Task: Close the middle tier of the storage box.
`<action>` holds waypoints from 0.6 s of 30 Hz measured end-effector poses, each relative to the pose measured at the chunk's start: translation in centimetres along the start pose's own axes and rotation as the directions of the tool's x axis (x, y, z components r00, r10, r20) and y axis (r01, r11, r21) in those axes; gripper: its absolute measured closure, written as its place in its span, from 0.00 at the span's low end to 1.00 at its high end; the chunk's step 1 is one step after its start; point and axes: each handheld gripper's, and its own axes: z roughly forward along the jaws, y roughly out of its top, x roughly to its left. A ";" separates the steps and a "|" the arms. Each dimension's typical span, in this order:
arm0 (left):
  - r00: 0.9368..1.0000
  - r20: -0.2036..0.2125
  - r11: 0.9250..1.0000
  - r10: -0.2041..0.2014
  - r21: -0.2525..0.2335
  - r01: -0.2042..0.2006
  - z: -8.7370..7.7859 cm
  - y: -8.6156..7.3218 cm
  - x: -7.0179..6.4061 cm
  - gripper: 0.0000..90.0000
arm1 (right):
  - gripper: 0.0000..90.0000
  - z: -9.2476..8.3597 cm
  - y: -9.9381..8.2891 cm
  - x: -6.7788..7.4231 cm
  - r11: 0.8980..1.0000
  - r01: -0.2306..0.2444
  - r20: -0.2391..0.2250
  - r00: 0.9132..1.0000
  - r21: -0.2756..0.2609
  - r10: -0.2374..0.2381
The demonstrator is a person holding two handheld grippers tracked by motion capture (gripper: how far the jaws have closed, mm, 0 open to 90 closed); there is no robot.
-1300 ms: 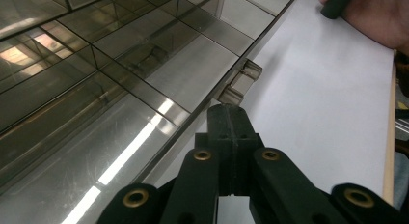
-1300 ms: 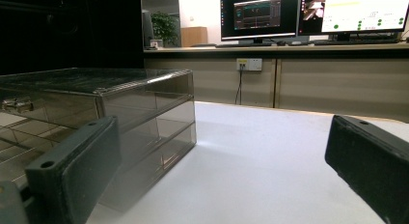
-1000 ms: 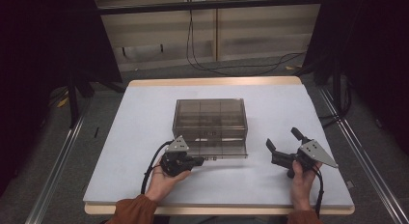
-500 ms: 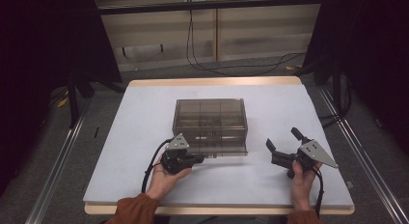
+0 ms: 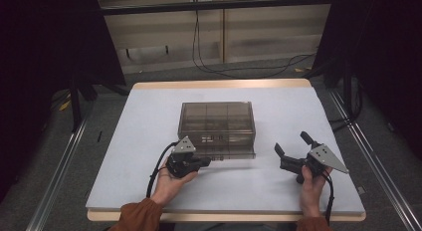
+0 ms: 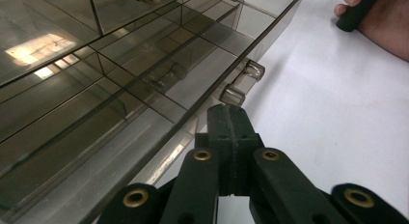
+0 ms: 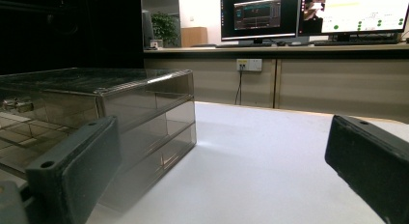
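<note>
A smoky transparent drawer box (image 5: pixel 217 126) with divided compartments sits near the middle of the white table (image 5: pixel 139 141). Its lowest drawer (image 5: pixel 226 152) stands pulled out a little toward the person, with a small clear handle (image 6: pixel 243 81) on its front. The left gripper (image 5: pixel 203 162) lies at that drawer's front edge, jaws pressed fully together with nothing between them; in the left gripper view their tip sits just beside the handle. To the right of the box and apart from it, the right gripper (image 5: pixel 293 150) rests in the person's hand with jaws spread wide, empty, above bare tabletop.
</note>
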 end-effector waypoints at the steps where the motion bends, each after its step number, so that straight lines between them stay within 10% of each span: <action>1: 1.000 0.001 1.000 -0.002 -0.005 0.002 0.0 0.0 0.0 1.00 | 0.00 0.0 0.0 0.0 1.000 0.001 0.003 1.000 0.002 -0.001; 18: 1.000 -0.010 1.000 -0.011 -0.005 0.010 0.2 0.3 0.5 1.00 | 0.00 0.0 0.0 0.0 1.000 0.001 0.003 1.000 0.003 -0.001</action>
